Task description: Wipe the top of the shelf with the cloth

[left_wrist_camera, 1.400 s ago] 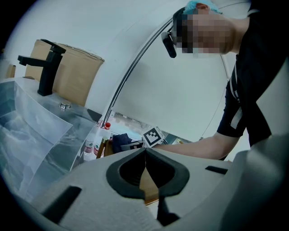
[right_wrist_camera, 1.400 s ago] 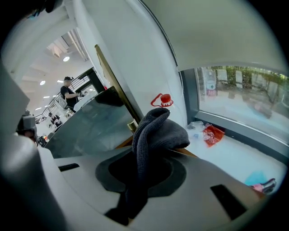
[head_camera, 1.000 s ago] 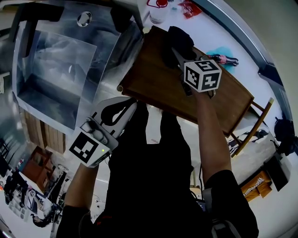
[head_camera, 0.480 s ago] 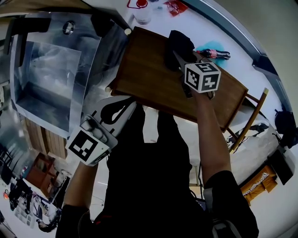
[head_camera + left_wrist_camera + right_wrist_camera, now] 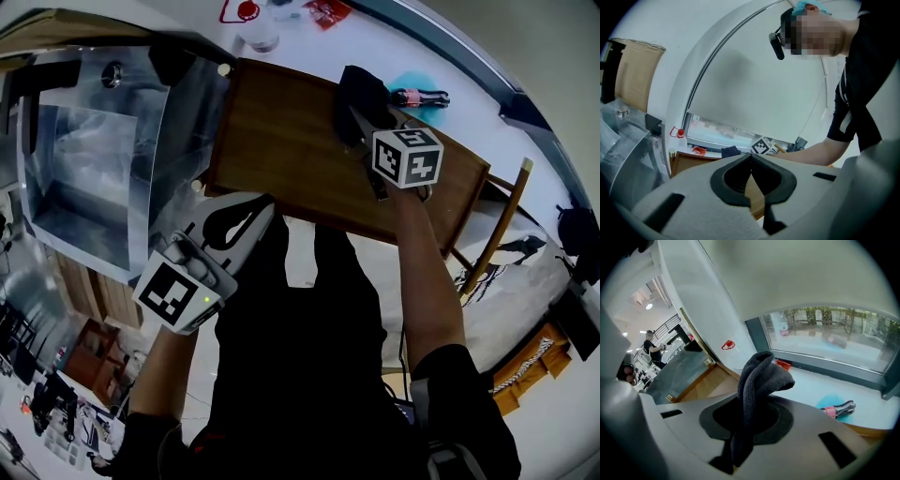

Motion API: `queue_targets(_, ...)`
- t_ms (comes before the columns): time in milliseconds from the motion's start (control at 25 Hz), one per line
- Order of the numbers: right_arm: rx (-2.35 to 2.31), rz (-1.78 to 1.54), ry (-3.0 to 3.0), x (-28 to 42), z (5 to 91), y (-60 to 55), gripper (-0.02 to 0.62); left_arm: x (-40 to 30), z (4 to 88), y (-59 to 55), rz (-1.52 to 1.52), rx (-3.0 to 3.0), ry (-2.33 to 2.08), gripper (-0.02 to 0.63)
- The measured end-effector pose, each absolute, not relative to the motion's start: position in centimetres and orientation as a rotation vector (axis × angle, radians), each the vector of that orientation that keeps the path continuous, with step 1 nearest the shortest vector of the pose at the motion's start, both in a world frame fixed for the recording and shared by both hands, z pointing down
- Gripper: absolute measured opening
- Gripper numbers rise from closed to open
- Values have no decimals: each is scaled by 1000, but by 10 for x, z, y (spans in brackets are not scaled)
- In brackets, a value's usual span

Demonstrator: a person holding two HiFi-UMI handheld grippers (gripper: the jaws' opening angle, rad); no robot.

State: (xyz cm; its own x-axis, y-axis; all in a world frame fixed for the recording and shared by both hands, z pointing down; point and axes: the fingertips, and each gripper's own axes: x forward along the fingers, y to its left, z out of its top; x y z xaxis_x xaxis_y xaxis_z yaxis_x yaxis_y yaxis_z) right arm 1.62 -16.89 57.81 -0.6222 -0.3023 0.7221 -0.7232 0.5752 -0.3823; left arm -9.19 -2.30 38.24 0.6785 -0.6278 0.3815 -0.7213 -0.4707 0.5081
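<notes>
Across the far half of the head view stretches the brown wooden top of the shelf (image 5: 281, 141), the largest thing in sight. To its left stands a glass-sided cabinet (image 5: 84, 159), its panes shiny and grey. White floor (image 5: 441, 56) runs beyond the shelf on the far side, and a wooden frame (image 5: 499, 239) leans off the shelf's right end.

The right gripper (image 5: 361, 120) reaches over the far right part of the shelf top, its marker cube (image 5: 408, 157) facing up. In the right gripper view its claw (image 5: 750, 404) is clenched on the cloth (image 5: 757, 380), a dark grey towel that stands up in folds from between the jaws and flops over to the right. From the head view the cloth (image 5: 361, 89) lies bunched on the wood at the far edge, just ahead of the gripper.

The left gripper (image 5: 255, 211) hangs at the shelf's near edge, toward the left, with its tips close to the wood. The left gripper view shows its jaws (image 5: 751, 157) pressed together with nothing between them.

On the floor past the cloth lies a teal patch (image 5: 834, 404) bearing a small pink and dark object (image 5: 839, 409), perhaps a hand tool. Farther left lie a red packet (image 5: 328, 11) and a red-capped bottle (image 5: 680, 133).
</notes>
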Motion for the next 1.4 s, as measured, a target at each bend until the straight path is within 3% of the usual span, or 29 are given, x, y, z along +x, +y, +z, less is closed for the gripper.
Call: queue_targets(1400, 1090, 986, -2075, 215, 582, -152, 57, 56, 367, -34, 268, 2354, -852, 20)
